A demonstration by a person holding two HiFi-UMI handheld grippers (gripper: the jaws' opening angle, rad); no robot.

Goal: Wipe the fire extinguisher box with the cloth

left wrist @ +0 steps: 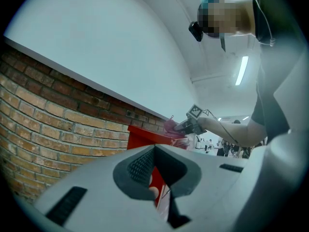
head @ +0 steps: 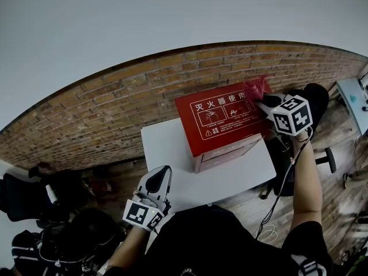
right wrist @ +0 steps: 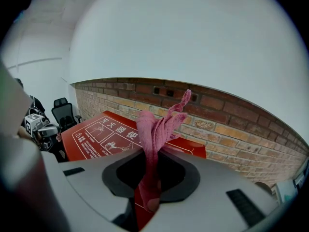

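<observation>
Cloth (head: 257, 88), pink and crumpled, is clamped between the closed fingers of the right gripper (head: 263, 100), at the top far right corner of the red fire extinguisher box with white lettering (head: 221, 119). The box stands on the white tabletop (head: 230, 180), against a red brick wall (head: 115, 108). The left gripper (head: 160, 177) hovers by the tabletop's near left edge, fingers pressed together, holding nothing.
</observation>
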